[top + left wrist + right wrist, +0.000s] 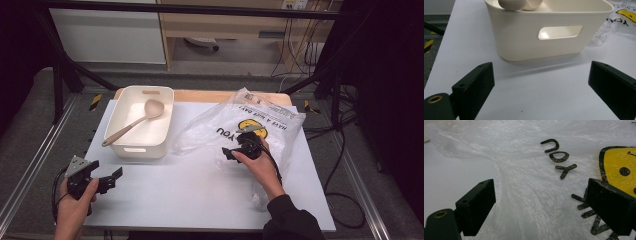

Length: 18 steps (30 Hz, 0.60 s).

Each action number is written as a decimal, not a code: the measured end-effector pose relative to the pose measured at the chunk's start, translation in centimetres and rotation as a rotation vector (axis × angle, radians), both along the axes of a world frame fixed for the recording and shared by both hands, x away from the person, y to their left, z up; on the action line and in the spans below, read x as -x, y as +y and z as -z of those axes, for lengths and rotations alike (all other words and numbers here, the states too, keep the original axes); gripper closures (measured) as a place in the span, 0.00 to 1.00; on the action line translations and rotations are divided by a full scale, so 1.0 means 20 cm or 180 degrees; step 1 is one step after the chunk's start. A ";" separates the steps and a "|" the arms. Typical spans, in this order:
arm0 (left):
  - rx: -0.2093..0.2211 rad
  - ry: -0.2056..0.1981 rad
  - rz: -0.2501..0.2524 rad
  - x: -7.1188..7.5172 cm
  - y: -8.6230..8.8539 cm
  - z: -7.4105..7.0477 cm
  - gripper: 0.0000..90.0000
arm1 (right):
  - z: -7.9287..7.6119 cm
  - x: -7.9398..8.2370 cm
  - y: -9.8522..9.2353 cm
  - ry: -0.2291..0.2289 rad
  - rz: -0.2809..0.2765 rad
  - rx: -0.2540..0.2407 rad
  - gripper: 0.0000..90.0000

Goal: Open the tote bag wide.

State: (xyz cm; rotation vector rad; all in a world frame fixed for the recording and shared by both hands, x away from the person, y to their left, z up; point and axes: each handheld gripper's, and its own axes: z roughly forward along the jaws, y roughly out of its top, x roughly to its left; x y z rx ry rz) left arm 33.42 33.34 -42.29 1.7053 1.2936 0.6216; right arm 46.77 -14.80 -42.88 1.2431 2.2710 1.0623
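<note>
- Left gripper is held at the near left corner of the table, jaws spread wide with nothing between them; bare white tabletop lies under and ahead of it; the table's left edge is just to its left
- Right gripper sits low over the plastic bag, jaws wide apart and holding nothing; crinkled film with black letters and a yellow smiley lies between and beyond the jaws; whether the tips touch the film I cannot tell
- Between the two grippers the tabletop is open and bare; more free room lies near the front edge
- Ahead of the left gripper, near but apart, stands the cream bin, its handle slot facing the jaws; nothing stands between
- In the bin a spoon lies slantwise, bowl at the far end, handle tip over the near left rim
- The bag's left edge lies just beside the bin
</note>
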 end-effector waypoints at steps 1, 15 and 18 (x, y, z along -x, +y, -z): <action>-0.0005 0.0003 0.0001 0.00 0.00 0.00 0.07 | 0.01 -0.01 0.00 -0.0006 -0.0005 0.0015 0.11; -0.0011 0.0005 0.0025 0.00 0.00 0.00 0.07 | 0.10 -0.02 -0.01 0.0185 -0.0016 0.0168 0.07; -0.0006 0.0006 0.0022 0.00 0.00 0.00 0.07 | 0.12 -0.02 0.00 0.0200 -0.0026 0.0261 0.06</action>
